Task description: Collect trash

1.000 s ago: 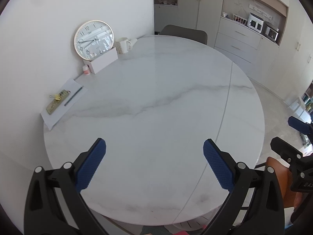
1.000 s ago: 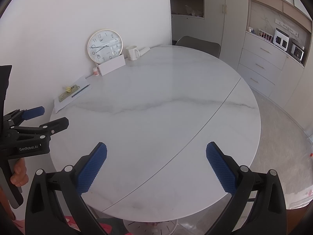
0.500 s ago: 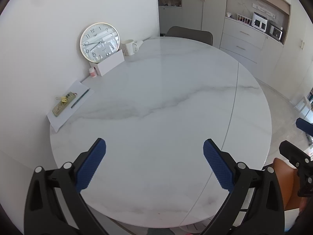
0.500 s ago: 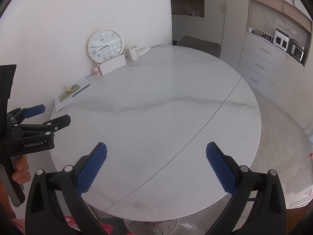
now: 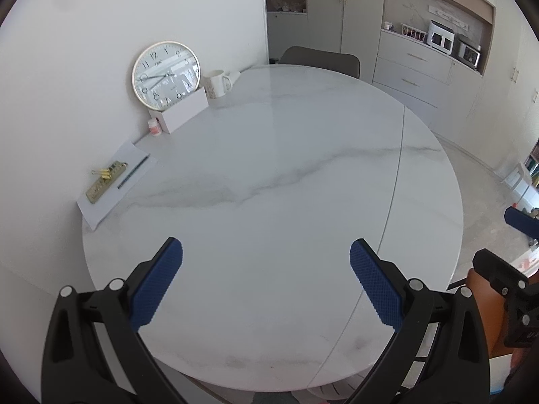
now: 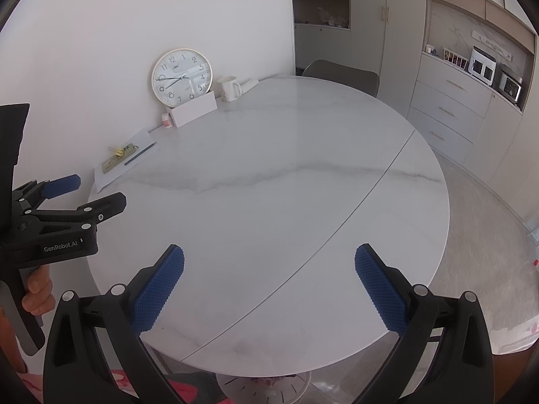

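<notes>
A round white marble table (image 5: pixel 269 202) fills both views (image 6: pixel 286 202). I see no loose trash on it. My left gripper (image 5: pixel 266 252) is open and empty, held above the near edge of the table. It also shows at the left of the right wrist view (image 6: pixel 87 190). My right gripper (image 6: pixel 269 259) is open and empty above the near edge, to the right of the left one. Its fingers (image 5: pixel 492 266) show at the right edge of the left wrist view.
Along the wall side of the table stand a round clock (image 5: pixel 165 74), a white box (image 5: pixel 180 109), a mug (image 5: pixel 217 83), a small pink-lidded jar (image 5: pixel 155 126) and a paper sheet (image 5: pixel 114 185) with a ruler, clips and a pen. A grey chair (image 5: pixel 320 59) stands at the far side. Cabinets (image 6: pixel 451 111) line the right.
The left gripper has drawn back and turned a little right, so more of the table shows. The right gripper has hardly moved. Both stay open.
</notes>
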The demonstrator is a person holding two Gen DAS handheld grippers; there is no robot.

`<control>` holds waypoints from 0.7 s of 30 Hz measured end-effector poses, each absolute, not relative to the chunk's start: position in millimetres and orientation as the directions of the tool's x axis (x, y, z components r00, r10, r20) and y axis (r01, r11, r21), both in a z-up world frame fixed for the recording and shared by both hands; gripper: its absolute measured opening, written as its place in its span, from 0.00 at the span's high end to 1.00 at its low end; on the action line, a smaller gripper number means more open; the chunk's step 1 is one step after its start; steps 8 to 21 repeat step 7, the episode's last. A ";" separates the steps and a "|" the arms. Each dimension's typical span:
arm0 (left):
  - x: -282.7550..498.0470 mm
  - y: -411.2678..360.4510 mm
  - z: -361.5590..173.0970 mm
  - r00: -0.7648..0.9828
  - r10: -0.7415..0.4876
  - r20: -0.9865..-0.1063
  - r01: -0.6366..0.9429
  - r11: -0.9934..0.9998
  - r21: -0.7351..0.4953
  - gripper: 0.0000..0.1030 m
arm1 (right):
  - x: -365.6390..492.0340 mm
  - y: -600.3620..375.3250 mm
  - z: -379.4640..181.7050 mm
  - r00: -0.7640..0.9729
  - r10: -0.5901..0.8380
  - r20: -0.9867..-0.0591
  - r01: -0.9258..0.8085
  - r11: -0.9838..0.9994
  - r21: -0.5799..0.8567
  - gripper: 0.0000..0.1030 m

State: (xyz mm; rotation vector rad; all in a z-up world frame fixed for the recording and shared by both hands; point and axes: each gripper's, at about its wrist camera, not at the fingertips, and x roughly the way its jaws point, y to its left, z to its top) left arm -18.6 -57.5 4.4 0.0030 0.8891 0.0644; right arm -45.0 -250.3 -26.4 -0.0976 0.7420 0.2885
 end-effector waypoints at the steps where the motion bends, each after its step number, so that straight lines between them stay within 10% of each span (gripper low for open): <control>1: -18.8 -56.5 4.5 0.627 0.056 -0.777 -0.056 0.998 0.027 0.07 | -45.7 -249.5 -26.5 0.700 0.223 -0.678 -0.292 0.956 0.013 0.02; 21: -19.2 -57.3 4.0 0.631 0.062 -0.773 -0.045 0.998 0.043 0.07 | -49.6 -249.6 -28.0 0.702 0.220 -0.677 -0.283 0.959 0.019 0.02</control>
